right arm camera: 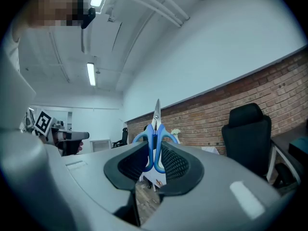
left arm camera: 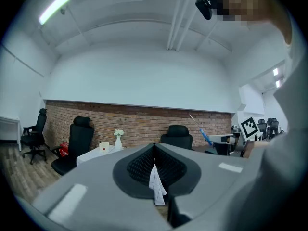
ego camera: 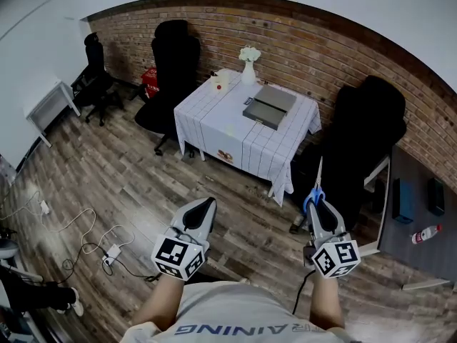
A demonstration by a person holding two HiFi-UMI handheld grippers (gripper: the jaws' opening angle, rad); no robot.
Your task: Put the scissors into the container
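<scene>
Blue-handled scissors (ego camera: pixel 315 191) stand with blades pointing up and away, handles clamped in my right gripper (ego camera: pixel 319 209), held in the air well short of the table. In the right gripper view the scissors (right arm camera: pixel 155 138) sit between the jaws of the right gripper (right arm camera: pixel 154 158). My left gripper (ego camera: pixel 200 209) is shut and empty; the left gripper view shows its jaws (left arm camera: pixel 155 153) together, and the scissors (left arm camera: pixel 204 135) far right. A flat grey container (ego camera: pixel 269 106) lies on the white-clothed table (ego camera: pixel 214 120) ahead.
A vase of white flowers (ego camera: pixel 249 63) and a small card (ego camera: pixel 219 83) stand at the table's back. Black office chairs (ego camera: pixel 175 63) (ego camera: pixel 371 134) flank the table. A dark desk (ego camera: pixel 421 213) with a bottle (ego camera: pixel 427 234) is at right. Cables (ego camera: pixel 86 241) lie on the floor at left.
</scene>
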